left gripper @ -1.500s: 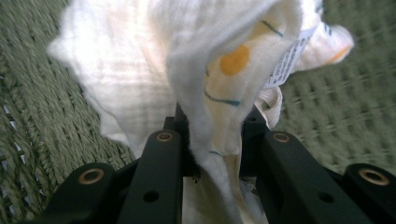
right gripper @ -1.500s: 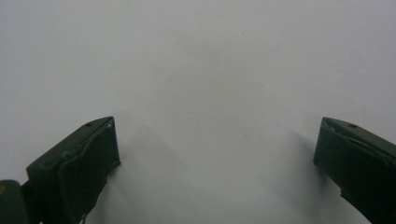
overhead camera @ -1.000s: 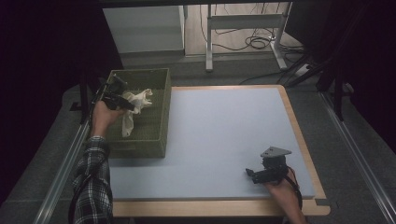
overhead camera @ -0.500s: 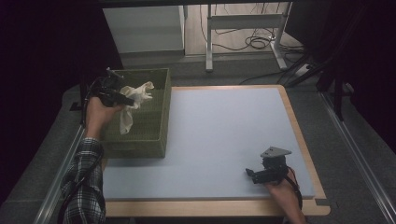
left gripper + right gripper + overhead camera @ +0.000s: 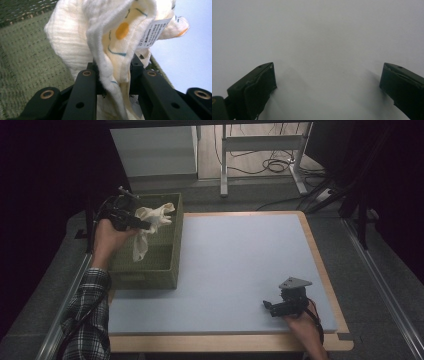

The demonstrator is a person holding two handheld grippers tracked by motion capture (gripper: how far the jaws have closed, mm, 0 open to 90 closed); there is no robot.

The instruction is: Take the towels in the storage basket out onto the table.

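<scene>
1. High view: your left hand-held gripper [image 5: 145, 225] hangs above the left part of the olive-green woven rectangular basket [image 5: 167, 267], which stands at the left edge of the pale blue-grey table [image 5: 240, 265].
2. Between its jaws you pinch a cream-white crinkled cloth with orange dots and blue lines [image 5: 150, 220]; one end bunches up past the jaws, the other droops toward the basket's inside without visibly touching the bottom.
3. Left gripper view: the two black jaws of your left hand-held gripper [image 5: 113, 77] press on a folded ridge of the cloth [image 5: 100, 37]. A white printed care label [image 5: 153, 31] sticks out at the cloth's upper right. The green weave of the basket [image 5: 30, 57] lies behind it.
4. High view: your right hand-held gripper [image 5: 267, 306] rests low at the table's near right corner, well apart from the basket, its grey three-cornered plate [image 5: 295, 283] on top.
5. Right gripper view: the jaws of your right hand-held gripper [image 5: 327, 85] stand spread wide, with bare table surface [image 5: 324, 37] between them.
</scene>
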